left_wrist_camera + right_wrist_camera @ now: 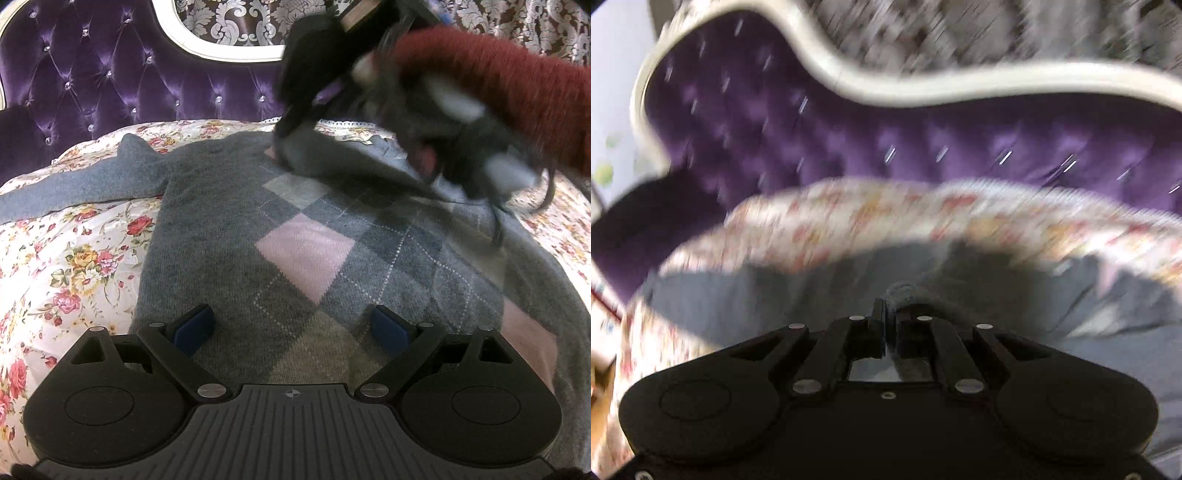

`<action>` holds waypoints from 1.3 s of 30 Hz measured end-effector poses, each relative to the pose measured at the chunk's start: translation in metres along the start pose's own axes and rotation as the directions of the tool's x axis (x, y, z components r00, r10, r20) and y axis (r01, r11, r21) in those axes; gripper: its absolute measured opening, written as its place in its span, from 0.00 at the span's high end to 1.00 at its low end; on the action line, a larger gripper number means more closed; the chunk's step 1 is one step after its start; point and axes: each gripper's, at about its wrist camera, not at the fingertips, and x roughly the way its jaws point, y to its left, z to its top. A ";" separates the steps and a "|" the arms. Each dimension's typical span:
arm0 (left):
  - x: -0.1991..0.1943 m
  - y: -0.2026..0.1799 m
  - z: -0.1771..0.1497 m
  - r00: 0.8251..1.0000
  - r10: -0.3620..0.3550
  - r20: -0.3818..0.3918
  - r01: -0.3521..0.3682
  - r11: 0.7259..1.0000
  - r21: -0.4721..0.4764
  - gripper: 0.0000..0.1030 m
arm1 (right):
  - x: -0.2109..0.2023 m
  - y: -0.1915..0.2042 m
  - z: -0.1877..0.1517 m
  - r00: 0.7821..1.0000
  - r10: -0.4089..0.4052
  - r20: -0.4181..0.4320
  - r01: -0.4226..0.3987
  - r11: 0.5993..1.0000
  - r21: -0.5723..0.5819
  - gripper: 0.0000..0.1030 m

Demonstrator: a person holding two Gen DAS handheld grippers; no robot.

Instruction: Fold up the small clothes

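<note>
A floral bedspread (74, 258) is covering a bed with a purple tufted headboard (92, 74), and a grey sweater (221, 240) with pink and grey argyle diamonds is lying flat across it, 1 sleeve (74, 188) stretching out to the left, its body running away from the left gripper (293, 328) towards the headboard. The left gripper is hovering wide and empty over the near hem, while the right gripper (892, 314), nearer the far shoulder, is pinching a fold of grey knit (905, 290) between narrow jaws.
</note>
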 end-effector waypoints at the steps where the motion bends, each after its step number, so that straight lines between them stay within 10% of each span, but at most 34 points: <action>1: 0.000 0.000 0.000 1.000 0.000 0.000 0.000 1.000 0.000 0.10 | 0.005 0.004 -0.007 1.000 0.009 -0.023 -0.009 1.000 -0.012 0.86; 4: 0.000 0.000 0.000 1.000 0.000 -0.001 0.000 1.000 0.000 0.10 | 0.008 0.006 -0.018 0.998 0.037 -0.044 -0.038 0.999 -0.017 0.81; 8: -0.001 0.000 0.002 1.000 0.000 -0.007 0.000 1.000 0.001 0.10 | -0.014 -0.005 -0.023 1.000 0.003 -0.004 -0.003 1.000 0.026 0.16; 13: 0.001 0.002 0.006 1.000 -0.005 -0.025 0.005 1.000 -0.001 0.10 | -0.055 -0.032 -0.038 0.990 -0.123 0.069 0.120 0.992 0.049 0.00; 22: -0.012 0.030 0.045 0.992 -0.089 -0.093 0.079 0.991 -0.109 0.12 | -0.093 -0.071 -0.081 0.964 -0.243 0.108 0.236 0.969 0.076 0.01; 34: 0.037 0.020 0.131 1.000 0.018 -0.018 -0.016 0.996 0.088 0.15 | -0.094 -0.070 -0.140 0.943 -0.313 0.113 0.300 0.946 0.122 0.01; 39: 0.079 0.007 0.152 0.998 0.005 -0.067 0.004 0.992 0.129 0.35 | -0.091 -0.068 -0.143 0.937 -0.327 0.126 0.315 0.943 0.108 0.00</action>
